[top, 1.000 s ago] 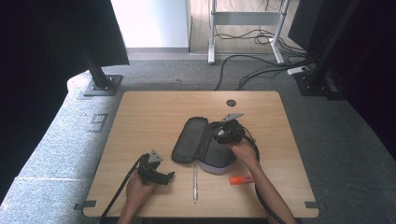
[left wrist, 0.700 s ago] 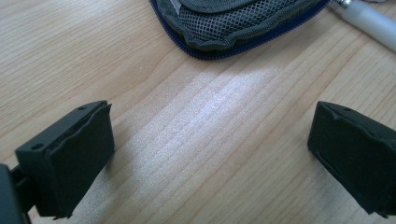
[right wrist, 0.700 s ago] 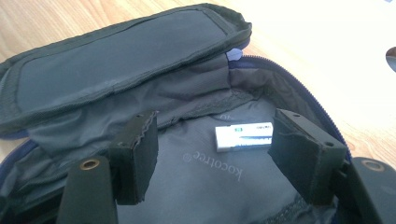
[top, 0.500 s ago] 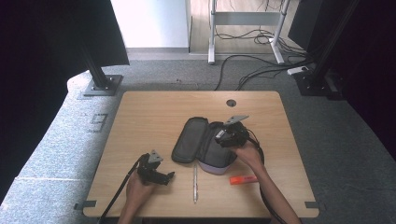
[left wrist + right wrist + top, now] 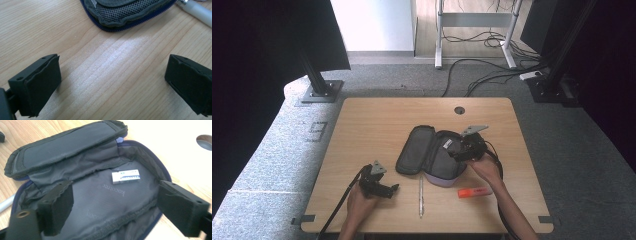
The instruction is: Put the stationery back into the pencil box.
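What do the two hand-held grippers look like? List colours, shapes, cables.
Both are black. The left gripper and right gripper each carry a grey three-cornered plate and trail a black cable. Their fingers are blocky, with dark foam-like pads. Forearms are bare.

We see the dark pencil case (image 5: 432, 157) lying unzipped near the table's front edge, a white eraser (image 5: 125, 176) inside

Grey pencil case (image 5: 430, 156) with blue zipper edging and grey mesh pocket; white eraser (image 5: 125, 176) inside; orange highlighter (image 5: 474, 192); white pen (image 5: 421, 196); light wood-grain table (image 5: 377, 125).
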`<action>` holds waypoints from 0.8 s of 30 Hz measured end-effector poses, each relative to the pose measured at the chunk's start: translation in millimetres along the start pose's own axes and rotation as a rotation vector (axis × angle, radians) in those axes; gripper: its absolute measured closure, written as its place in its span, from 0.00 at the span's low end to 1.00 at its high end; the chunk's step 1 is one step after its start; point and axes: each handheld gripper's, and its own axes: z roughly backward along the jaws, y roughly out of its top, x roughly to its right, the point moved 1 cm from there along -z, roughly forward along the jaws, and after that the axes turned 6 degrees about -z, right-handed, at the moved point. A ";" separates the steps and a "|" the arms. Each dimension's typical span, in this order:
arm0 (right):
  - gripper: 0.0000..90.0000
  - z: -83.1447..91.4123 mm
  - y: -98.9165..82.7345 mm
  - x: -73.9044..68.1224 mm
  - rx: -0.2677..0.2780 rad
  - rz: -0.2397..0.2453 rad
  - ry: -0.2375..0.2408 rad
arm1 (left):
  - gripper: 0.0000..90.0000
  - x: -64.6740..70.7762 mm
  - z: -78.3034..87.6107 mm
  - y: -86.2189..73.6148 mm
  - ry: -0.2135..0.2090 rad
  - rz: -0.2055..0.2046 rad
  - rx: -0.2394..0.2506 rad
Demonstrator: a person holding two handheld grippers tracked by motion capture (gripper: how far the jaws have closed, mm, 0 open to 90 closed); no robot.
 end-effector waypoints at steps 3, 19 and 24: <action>0.12 3.6 -3.6 0.8 -0.001 0.000 0.006 | 0.00 0.0 0.0 0.0 0.000 0.000 0.000; 0.01 19.8 -22.8 -2.7 -0.012 0.019 0.009 | 0.00 0.0 0.0 0.0 0.000 0.000 0.000; 0.01 26.2 -30.6 -1.8 -0.006 0.009 0.010 | 0.00 0.0 0.0 0.0 0.000 0.000 0.000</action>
